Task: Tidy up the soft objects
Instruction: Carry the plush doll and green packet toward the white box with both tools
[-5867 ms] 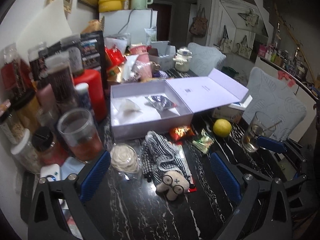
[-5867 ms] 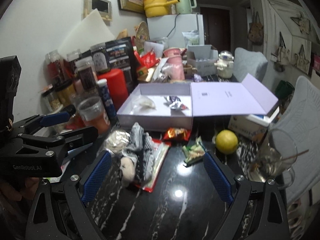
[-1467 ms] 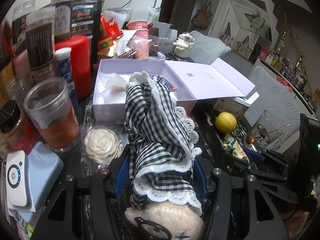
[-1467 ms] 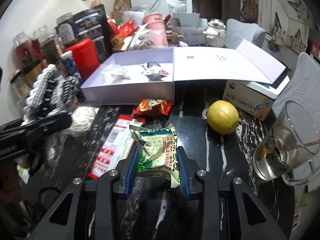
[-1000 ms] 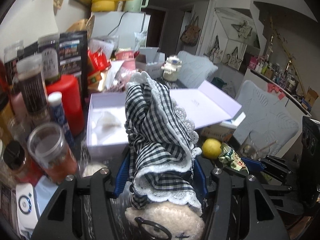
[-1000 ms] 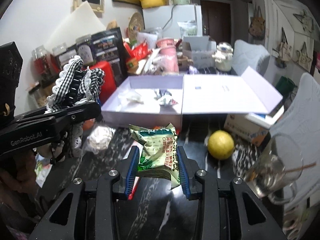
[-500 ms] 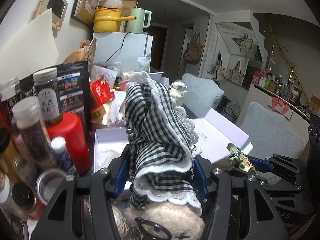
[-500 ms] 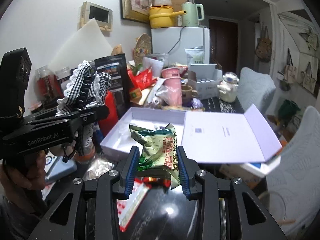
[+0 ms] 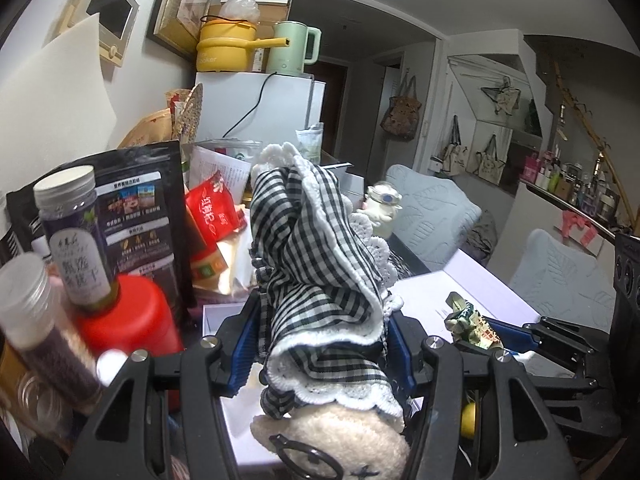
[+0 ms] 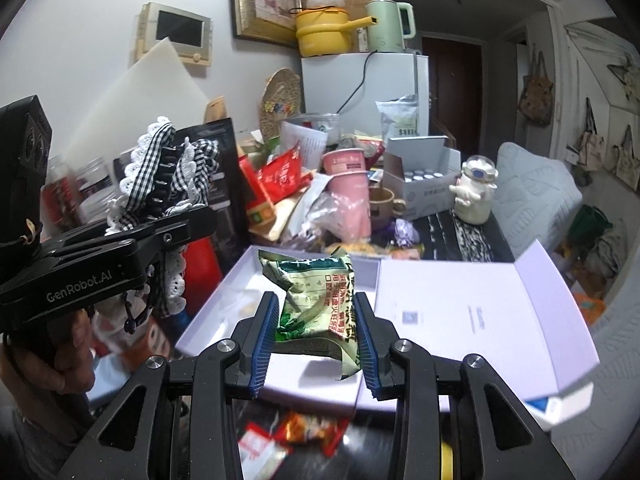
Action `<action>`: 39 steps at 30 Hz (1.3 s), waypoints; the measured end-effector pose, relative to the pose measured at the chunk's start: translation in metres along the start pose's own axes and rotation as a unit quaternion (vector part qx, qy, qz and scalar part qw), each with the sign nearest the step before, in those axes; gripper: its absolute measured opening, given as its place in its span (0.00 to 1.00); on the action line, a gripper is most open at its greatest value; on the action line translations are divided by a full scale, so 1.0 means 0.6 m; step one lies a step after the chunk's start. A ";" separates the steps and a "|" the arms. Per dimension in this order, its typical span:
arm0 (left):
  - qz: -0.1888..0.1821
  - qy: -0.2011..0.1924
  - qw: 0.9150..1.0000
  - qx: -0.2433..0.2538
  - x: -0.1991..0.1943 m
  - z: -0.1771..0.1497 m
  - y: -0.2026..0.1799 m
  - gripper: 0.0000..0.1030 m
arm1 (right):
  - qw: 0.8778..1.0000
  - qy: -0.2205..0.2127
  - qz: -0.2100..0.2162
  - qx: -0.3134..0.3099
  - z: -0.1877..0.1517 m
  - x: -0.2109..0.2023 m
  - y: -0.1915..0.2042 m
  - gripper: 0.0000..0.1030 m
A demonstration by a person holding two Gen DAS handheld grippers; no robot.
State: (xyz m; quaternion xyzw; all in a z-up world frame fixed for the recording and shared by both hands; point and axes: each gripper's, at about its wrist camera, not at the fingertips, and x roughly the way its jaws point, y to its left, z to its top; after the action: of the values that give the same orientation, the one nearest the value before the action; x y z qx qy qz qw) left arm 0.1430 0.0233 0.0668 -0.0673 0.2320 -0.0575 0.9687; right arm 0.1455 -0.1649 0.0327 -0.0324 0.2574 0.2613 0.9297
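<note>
My left gripper (image 9: 320,312) is shut on a plush doll in a black-and-white checked dress (image 9: 316,256), its cream head (image 9: 332,436) toward the camera. The doll (image 10: 168,168) and that gripper (image 10: 176,220) also show at the left of the right wrist view, above the box's left end. My right gripper (image 10: 316,312) is shut on a green snack packet (image 10: 316,296), held over the open lilac box (image 10: 216,304). The packet (image 9: 472,320) appears at the right of the left wrist view too. The box's flat lid (image 10: 460,312) lies open to the right.
Jars (image 9: 76,232), a red canister (image 9: 128,320) and a black pouch (image 9: 144,216) crowd the left. A pink cup (image 10: 348,192), a white carton (image 10: 424,176) and a small figurine (image 10: 476,188) stand behind the box. Red wrappers (image 10: 304,428) lie on the dark table below. A hand (image 10: 44,352) holds the left gripper.
Both grippers have risen and moved forward over the box, each keeping its hold. The table top and the lemon have dropped almost out of view.
</note>
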 end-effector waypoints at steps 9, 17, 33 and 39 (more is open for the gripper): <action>0.020 0.015 1.000 -0.003 0.072 0.013 0.025 0.54 | 1.000 0.002 0.004 0.001 0.040 0.086 -0.027 0.36; 0.028 0.076 0.997 0.011 0.140 -0.014 0.030 0.54 | 0.999 0.037 0.004 0.001 0.042 0.161 -0.040 0.36; 0.029 0.195 0.980 0.021 0.249 -0.078 0.039 0.54 | 0.993 0.120 -0.008 0.002 -0.008 0.262 -0.057 0.36; 0.047 0.223 0.973 0.026 0.277 -0.099 0.045 0.54 | 0.989 0.146 -0.020 -0.005 -0.025 0.288 -0.059 0.37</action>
State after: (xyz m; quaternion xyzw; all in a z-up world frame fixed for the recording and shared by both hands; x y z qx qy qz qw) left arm 0.2651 0.0203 -0.0630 -0.0167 0.4431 -0.0316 0.8957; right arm 0.2828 -0.1173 -0.0688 -0.0799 0.3881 0.2367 0.8871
